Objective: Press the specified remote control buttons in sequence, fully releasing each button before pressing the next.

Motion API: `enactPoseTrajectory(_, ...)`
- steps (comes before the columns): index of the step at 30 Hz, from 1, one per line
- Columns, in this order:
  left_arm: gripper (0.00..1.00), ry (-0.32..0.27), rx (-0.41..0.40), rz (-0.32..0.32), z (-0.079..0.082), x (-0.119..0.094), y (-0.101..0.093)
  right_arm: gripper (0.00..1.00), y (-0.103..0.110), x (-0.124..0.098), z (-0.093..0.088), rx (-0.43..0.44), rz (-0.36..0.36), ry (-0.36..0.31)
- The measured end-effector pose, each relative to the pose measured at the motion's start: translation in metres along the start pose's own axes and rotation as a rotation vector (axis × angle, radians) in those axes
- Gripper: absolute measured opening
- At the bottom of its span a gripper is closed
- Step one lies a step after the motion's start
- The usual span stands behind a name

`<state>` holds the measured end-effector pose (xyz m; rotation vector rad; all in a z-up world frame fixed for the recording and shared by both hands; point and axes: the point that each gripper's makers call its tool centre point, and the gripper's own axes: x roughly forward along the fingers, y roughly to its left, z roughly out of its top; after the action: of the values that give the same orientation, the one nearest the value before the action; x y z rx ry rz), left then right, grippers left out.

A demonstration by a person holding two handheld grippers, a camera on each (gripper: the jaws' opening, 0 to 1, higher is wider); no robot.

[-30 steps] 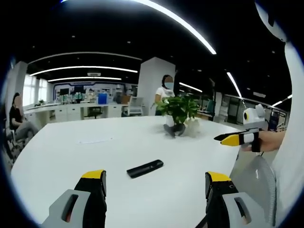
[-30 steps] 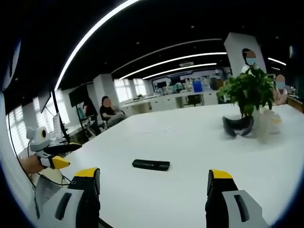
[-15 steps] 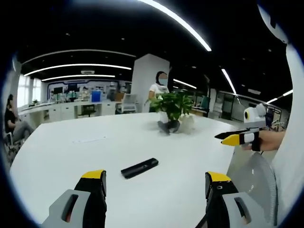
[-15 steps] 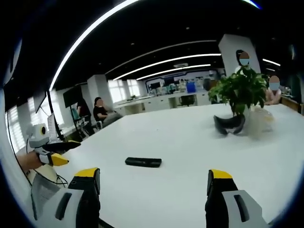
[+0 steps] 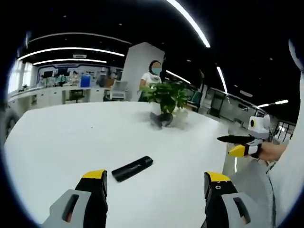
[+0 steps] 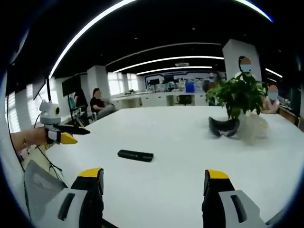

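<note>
white table (image 5: 57, 137), remote (image 5: 132, 168) beyond open fingers (image 5: 95, 178).

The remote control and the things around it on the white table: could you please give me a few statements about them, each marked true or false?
1. The remote control lies flat on the white table, touched by neither gripper. True.
2. The left gripper is shut on the remote control. False: its jaws stand wide apart, short of the remote.
3. A potted plant stands further back on the table. True.
4. The right gripper presses a button. False: it is open and clear of the remote.
5. The remote control is white. False: it is black.
</note>
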<state>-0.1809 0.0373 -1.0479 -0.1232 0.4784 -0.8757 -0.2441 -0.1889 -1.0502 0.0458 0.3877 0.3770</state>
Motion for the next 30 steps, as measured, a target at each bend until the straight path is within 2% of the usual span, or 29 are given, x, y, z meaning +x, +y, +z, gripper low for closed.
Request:
enactPoseTrajectory(3, 0.86, 0.035, -0.007, -0.007, 0.000, 0.009, 0.012, 0.83, -0.001, 0.000, 0.001, 0.005, -0.003, -0.001)
enactPoseTrajectory(4, 0.86, 0.080, 0.004, -0.008, -0.004, 0.012, 0.016, 0.83, -0.001, 0.000, 0.001, 0.005, -0.003, -0.001)
enactPoseTrajectory(10, 0.83, 0.253, 0.113, -0.038, -0.019, 0.033, 0.033, 0.82, 0.002, 0.000, -0.001, -0.004, 0.001, 0.011)
enactPoseTrajectory(15, 0.82, 0.442, 0.246, -0.086, -0.043, 0.051, 0.047, 0.77, 0.005, -0.002, -0.005, -0.007, 0.004, 0.029)
enactPoseTrajectory(20, 0.80, 0.548, 0.332, -0.130, -0.057, 0.066, 0.052, 0.73, 0.004, -0.004, -0.007, -0.021, -0.001, 0.046)
enactPoseTrajectory(26, 0.79, 0.644, 0.411, -0.168, -0.069, 0.079, 0.064, 0.70, 0.005, -0.004, -0.007, -0.020, 0.001, 0.049)
enactPoseTrajectory(28, 0.78, 0.705, 0.389, -0.184, -0.079, 0.081, 0.068, 0.70, 0.005, -0.003, -0.008, -0.020, 0.002, 0.051)
enactPoseTrajectory(30, 0.78, 0.722, 0.389, -0.195, -0.081, 0.087, 0.071, 0.70, 0.005, -0.003, -0.009, -0.025, 0.005, 0.058)
